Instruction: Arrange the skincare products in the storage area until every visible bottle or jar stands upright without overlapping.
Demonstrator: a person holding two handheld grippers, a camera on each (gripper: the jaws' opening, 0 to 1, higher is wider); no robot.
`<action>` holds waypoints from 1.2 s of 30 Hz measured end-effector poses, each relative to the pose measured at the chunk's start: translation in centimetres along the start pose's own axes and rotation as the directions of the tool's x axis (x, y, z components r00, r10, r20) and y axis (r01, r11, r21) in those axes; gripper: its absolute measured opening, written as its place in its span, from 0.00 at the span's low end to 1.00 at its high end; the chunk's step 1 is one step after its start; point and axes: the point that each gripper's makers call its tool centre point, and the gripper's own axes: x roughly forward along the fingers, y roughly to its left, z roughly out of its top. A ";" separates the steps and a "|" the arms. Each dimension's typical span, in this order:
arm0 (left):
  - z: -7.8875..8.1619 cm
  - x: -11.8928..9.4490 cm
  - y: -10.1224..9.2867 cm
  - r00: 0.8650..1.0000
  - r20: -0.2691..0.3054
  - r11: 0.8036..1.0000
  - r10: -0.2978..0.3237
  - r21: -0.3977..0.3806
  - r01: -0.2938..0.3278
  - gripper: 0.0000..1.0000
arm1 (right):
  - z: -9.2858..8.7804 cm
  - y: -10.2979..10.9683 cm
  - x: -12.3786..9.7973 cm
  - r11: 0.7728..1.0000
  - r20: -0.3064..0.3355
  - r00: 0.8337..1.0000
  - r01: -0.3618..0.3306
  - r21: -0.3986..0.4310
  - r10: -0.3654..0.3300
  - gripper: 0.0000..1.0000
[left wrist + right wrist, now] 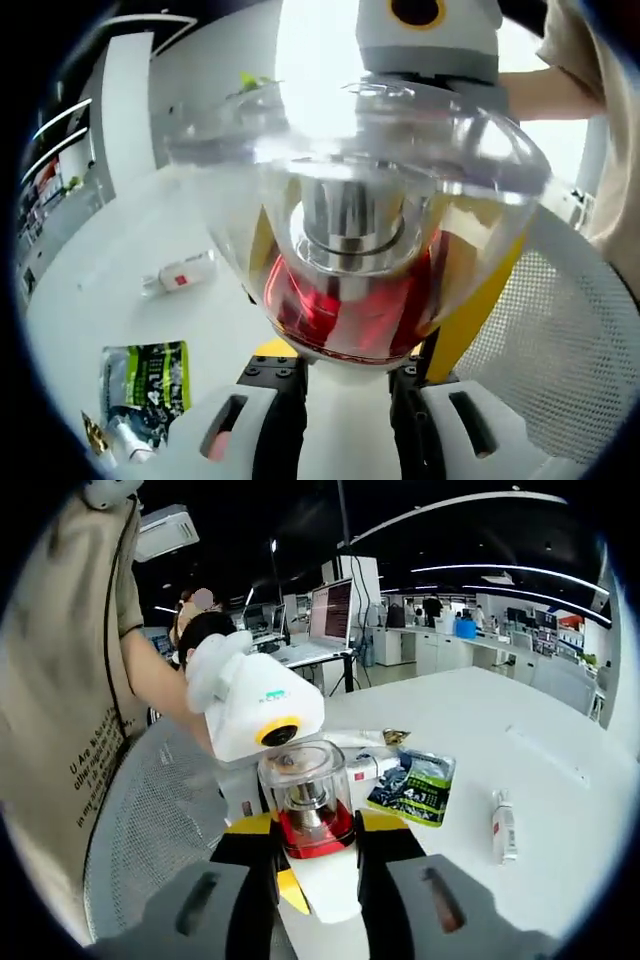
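In the left gripper view, the left gripper point(345, 405) points at the perfume-style bottle point(355, 250), which looms just past its tips. Its jaws leave a narrow slot, and whether they touch the glass cannot be told. In the right gripper view, the right gripper point(318, 865) has its 2 jaws pressed against either side of the bottle's red base, apparently clamping it. The bottle is upright under its clear cap, with the left gripper just behind it.

The step looks like setting this 1 bottle down. It is best lowered straight, kept vertical by the low grip, and released only once the base sits flat on bare table point(110, 300), apart from the other items. The glossy glass may slip if tilted.

From left to right in the right gripper view there is a mesh chair point(150, 820), then a green sachet point(415, 785), then a small white tube point(503, 825) lying flat. Behind them is an open office with a monitor point(330, 610) and ceiling light strips.
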 end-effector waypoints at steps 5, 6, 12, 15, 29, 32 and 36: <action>0.1 0.8 0.3 1.000 -0.008 1.000 -0.009 0.005 0.009 0.27 | -0.6 -0.8 -0.5 1.000 0.005 1.000 0.008 0.009 -0.008 0.29; 0.1 0.9 0.3 1.000 -0.011 1.000 -0.008 0.007 0.008 0.27 | -0.8 -1.0 -0.6 1.000 0.007 1.000 0.007 0.011 -0.007 0.29; 0.1 1.8 0.6 1.000 -0.026 1.000 0.001 0.013 -0.001 0.27 | -1.5 -1.8 -1.1 1.000 0.003 1.000 -0.019 0.008 0.019 0.28; 0.0 2.3 1.0 0.999 -0.030 1.000 0.019 0.008 -0.019 0.27 | -1.9 -2.1 -1.1 0.999 -0.014 0.999 -0.042 -0.010 0.041 0.28; 0.8 3.8 3.5 0.998 -0.012 0.998 0.062 -0.024 -0.062 0.28 | -2.5 -5.0 -1.8 0.999 -0.010 0.999 -0.043 0.006 0.044 0.29; 1.2 4.1 4.0 0.998 -0.003 0.997 0.066 -0.036 -0.066 0.28 | -2.5 -6.0 -2.0 0.999 0.011 1.000 -0.030 0.018 0.029 0.29; 1.6 4.6 4.9 0.997 0.010 0.996 0.078 -0.042 -0.078 0.28 | -2.4 -6.9 -2.1 0.999 0.017 0.999 -0.030 0.015 0.029 0.29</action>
